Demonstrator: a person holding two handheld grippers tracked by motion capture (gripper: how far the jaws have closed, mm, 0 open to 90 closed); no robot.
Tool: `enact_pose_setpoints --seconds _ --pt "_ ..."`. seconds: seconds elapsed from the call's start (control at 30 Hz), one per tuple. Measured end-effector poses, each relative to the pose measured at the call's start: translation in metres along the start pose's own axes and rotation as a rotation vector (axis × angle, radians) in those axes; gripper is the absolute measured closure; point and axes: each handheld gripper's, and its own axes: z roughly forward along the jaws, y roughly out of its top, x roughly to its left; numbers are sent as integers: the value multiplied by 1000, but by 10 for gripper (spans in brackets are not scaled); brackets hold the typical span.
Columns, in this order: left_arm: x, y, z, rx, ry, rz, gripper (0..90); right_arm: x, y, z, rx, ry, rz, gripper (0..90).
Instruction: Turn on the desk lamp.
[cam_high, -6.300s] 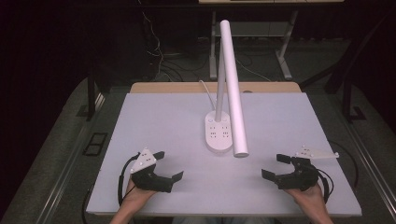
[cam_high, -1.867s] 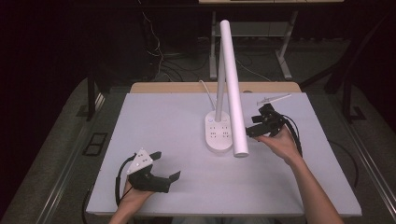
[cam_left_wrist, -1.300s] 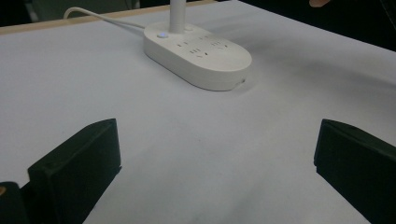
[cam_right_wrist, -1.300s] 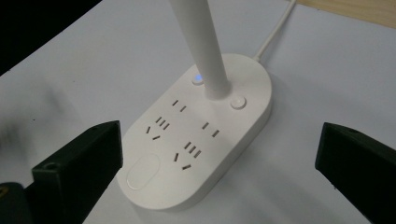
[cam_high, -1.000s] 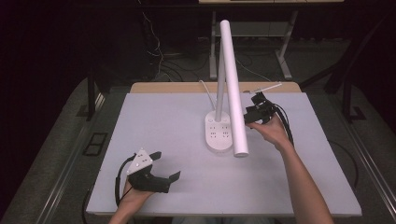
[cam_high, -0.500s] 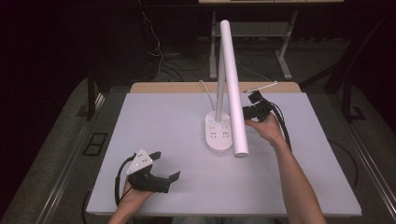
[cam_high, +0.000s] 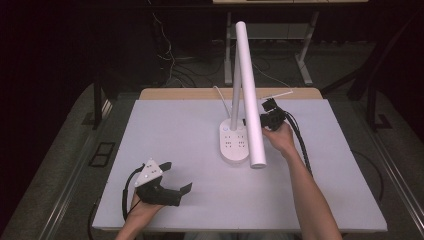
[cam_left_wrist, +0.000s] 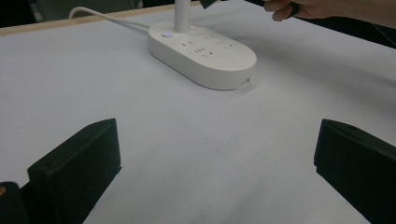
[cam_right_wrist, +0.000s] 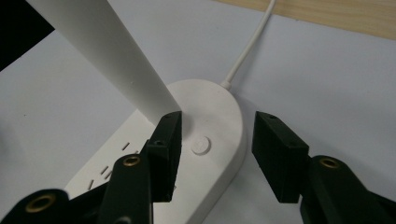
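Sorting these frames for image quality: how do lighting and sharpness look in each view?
High view: the table is evenly lit, the surroundings fall to near black, detail is soft. Left gripper view: the lamp base is fairly sharp, its own jaws dark and slightly blurred, with soft shadows on the table. Right gripper view: the round button is crisp, the near jaws a little soft, no glare.

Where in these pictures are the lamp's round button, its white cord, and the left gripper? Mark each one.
round button (cam_right_wrist: 201, 144): right gripper view, centre of the button on the lamp base.
white cord (cam_right_wrist: 250, 46): right gripper view, middle of its run toward the base.
left gripper (cam_high: 176, 179): high view, between its two open jaws.
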Motion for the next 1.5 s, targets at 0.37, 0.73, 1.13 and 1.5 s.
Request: enact_pose_setpoints --seconds 0.37,0.73,1.13,1.5 --pt "0 0 0 -1 1 2 0 0 -1 10 -34 32 12 737" --pt "0 0 -1 -5 3 5 0 0 -5 24 -3 55 22 891" --pt "0 1 -1 -10 3 4 0 -2 -10 31 0 81 53 892" --pt "-2 0 0 -9 2 5 0 -1 -15 32 -28 74 75 896"
